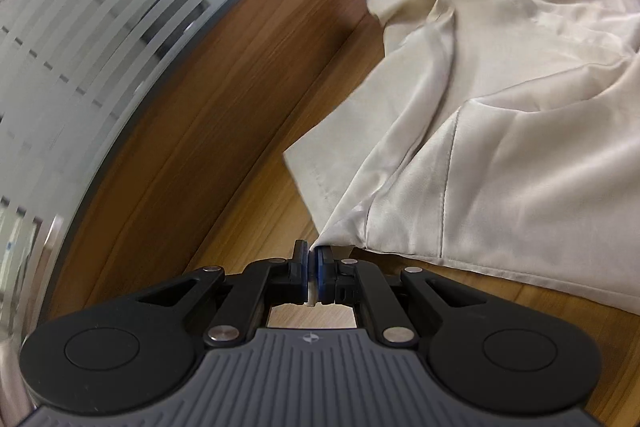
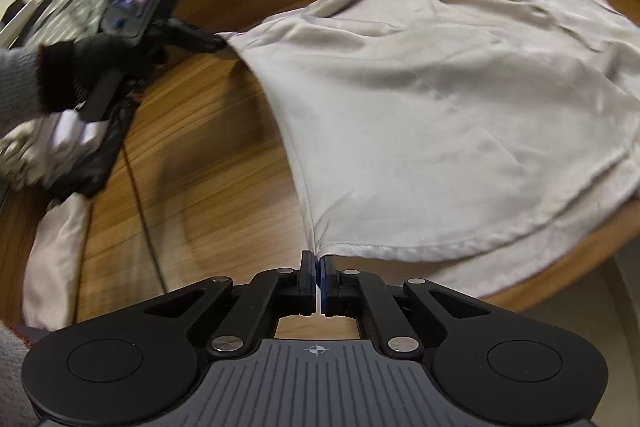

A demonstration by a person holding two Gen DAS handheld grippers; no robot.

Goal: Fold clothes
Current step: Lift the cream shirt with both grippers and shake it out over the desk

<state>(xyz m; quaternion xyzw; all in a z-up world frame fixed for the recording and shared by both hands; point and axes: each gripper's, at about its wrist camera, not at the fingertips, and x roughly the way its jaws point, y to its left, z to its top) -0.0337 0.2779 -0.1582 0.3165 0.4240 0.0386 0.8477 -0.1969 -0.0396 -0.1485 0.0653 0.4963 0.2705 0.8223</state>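
both hand-held grippers pinching shirt corners, fold just starting
left hand-held gripper (image 1: 313, 254) and right hand-held gripper (image 2: 319, 262) each clamp a hem corner of the beige shirt (image 2: 440, 115) lying on the table (image 2: 200, 167); next probably lift and carry the hem toward the collar. only the right view shows the gloved hand (image 2: 76, 75) and other clothes (image 2: 52, 155) at the left.

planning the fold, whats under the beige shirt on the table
The wooden table shows all around the beige shirt. Both the left gripper and right gripper pinch its corners. Whatever lies beneath it is covered.
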